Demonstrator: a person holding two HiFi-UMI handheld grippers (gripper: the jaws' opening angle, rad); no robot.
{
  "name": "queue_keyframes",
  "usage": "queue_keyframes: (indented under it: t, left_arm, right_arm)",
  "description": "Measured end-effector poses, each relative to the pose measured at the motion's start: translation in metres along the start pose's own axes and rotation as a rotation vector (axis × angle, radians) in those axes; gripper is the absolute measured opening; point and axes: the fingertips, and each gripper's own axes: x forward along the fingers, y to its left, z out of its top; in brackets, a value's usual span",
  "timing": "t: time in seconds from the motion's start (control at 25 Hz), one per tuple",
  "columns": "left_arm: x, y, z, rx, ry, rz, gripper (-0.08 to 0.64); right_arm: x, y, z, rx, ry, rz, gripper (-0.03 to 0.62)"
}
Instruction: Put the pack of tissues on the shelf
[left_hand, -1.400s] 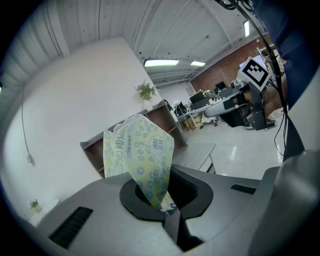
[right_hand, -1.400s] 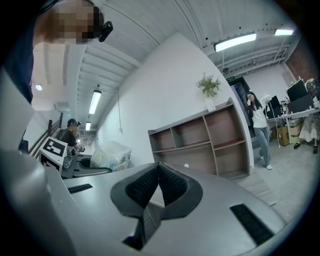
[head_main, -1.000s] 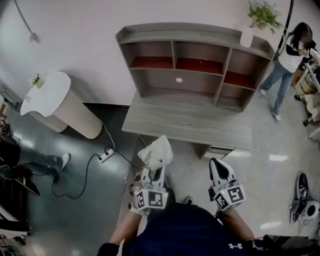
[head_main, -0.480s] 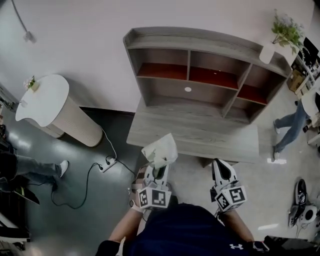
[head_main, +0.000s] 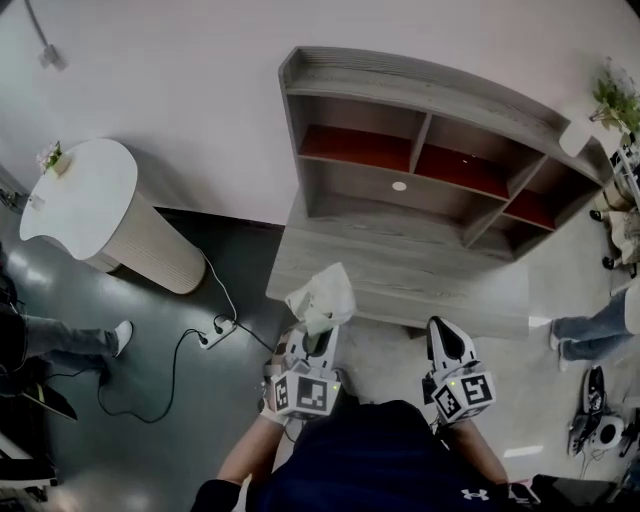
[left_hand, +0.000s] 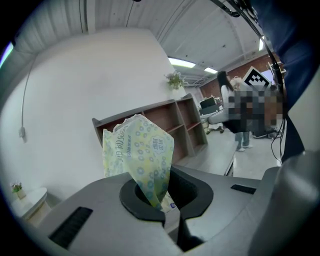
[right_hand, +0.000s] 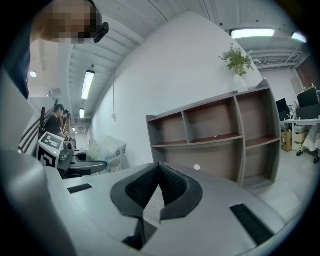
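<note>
Softly crumpled pack of tissues (left_hand: 140, 150), pale yellow-green wrapper, blue rings.

Surfaces: mostly matt, only the floor is glossy.
Pack (left_hand: 140, 155): thin crinkled printed film with a slight sheen. Shelf (head_main: 420, 160): matt grey woodgrain, reddish boards. Floor (head_main: 545, 400): smooth and reflective. Left gripper (left_hand: 160, 200) and right gripper (right_hand: 157, 192): matt grey plastic, with black textured pads (right_hand: 142, 187). Wall (head_main: 200, 100): smooth matt white.

Head view: dim and grey, dark corners, faint glints on floor (head_main: 530, 420).
Gripper views: brighter, ceiling strip lights (right_hand: 252, 33) glaring, fisheye edges.
Focus: pack of tissues (left_hand: 142, 150) sharp.
</note>
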Motion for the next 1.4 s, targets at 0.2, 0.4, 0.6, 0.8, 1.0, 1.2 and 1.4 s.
queue_keyframes:
  t: [0.2,0.4,0.6,0.8,1.0,1.2,1.4]
  left_arm:
    - [0.005,0.024,-0.011,0.008,-0.009,0.002,0.02]
    - [0.016,0.041,-0.011,0.033,-0.019,-0.001,0.02]
    - [0.034,0.061,0.001,0.075,-0.033,0.01,0.02]
    - [0.066,0.088,0.016,0.196,-0.01,0.027,0.02]
    - [0.105,0.12,0.025,0.363,0.042,0.049,0.02]
    - [0.147,0.142,0.035,0.465,0.068,0.058,0.02]
    - [0.187,0.166,0.043,0.569,0.107,0.046,0.02]
  right_arm:
    - [0.026,0.017,0.0,-0.002,0.014,0.01,0.011]
    - [0.041,0.019,0.0,-0.016,0.033,0.006,0.011]
    - [0.059,0.01,-0.004,0.001,0.03,0.013,0.011]
    - [0.092,0.003,0.001,0.009,0.021,0.061,0.011]
    - [0.127,-0.009,0.02,-0.008,-0.001,0.107,0.011]
    - [0.15,-0.037,0.032,-0.01,-0.006,0.099,0.011]
    - [0.168,-0.057,0.035,-0.007,-0.004,0.1,0.011]
